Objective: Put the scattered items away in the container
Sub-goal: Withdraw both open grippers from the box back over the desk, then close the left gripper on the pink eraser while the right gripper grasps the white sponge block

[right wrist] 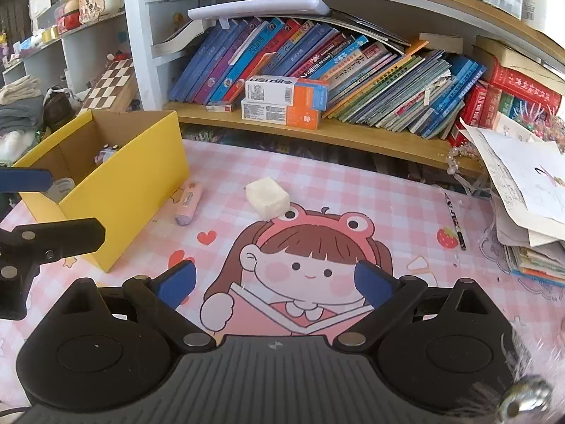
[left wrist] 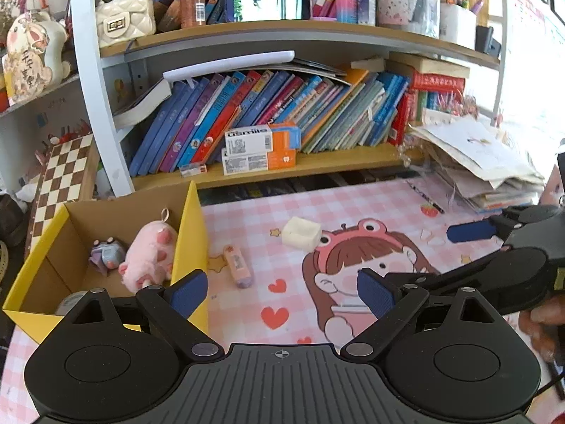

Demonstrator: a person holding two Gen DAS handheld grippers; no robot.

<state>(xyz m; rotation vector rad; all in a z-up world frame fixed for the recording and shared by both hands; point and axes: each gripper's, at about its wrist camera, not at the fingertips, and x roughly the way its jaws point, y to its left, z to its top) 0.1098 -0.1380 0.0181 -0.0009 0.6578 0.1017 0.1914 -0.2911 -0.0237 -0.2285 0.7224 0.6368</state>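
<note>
Pink plush pig (left wrist: pixel 150 256) sits boxed in the yellow carton (left wrist: pixel 187 226); white cube (right wrist: pixel 267 198) and tube (right wrist: pixel 189 198) lie ahead of both grippers (left wrist: pixel 280 291) (right wrist: pixel 275 284), spread wide, empty.

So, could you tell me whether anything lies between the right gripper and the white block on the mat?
Nothing visible does. The right gripper is open over bare mat, and the white block sits ahead with only the printed cartoon between them. The pink tube lies off to the left, beside the yellow box.
</note>
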